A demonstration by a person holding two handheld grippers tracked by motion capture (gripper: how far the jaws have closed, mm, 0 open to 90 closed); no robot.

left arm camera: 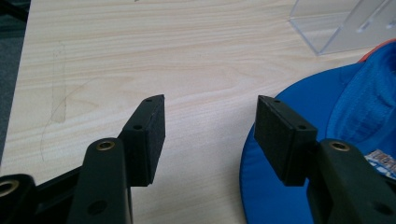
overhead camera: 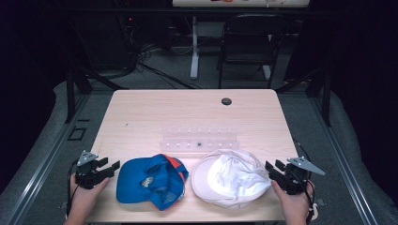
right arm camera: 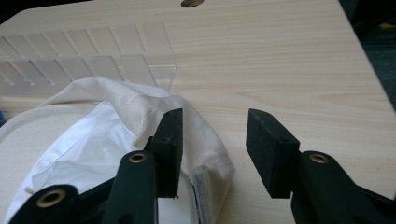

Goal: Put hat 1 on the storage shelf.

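L tool agape, empty, at blue cap brim edge; R tool agape, empty, at white cap edge

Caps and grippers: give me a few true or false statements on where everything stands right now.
1. The blue cap lies to the left of the white cap. True.
2. The left gripper is shut on the blue cap's brim. False: its jaws stand open, with bare table between them.
3. The right gripper is open beside the white cap. True.
4. The clear plastic rack sits on top of the white cap. False: it lies on the table behind both caps.
5. Both caps lie upside down, linings showing. True.
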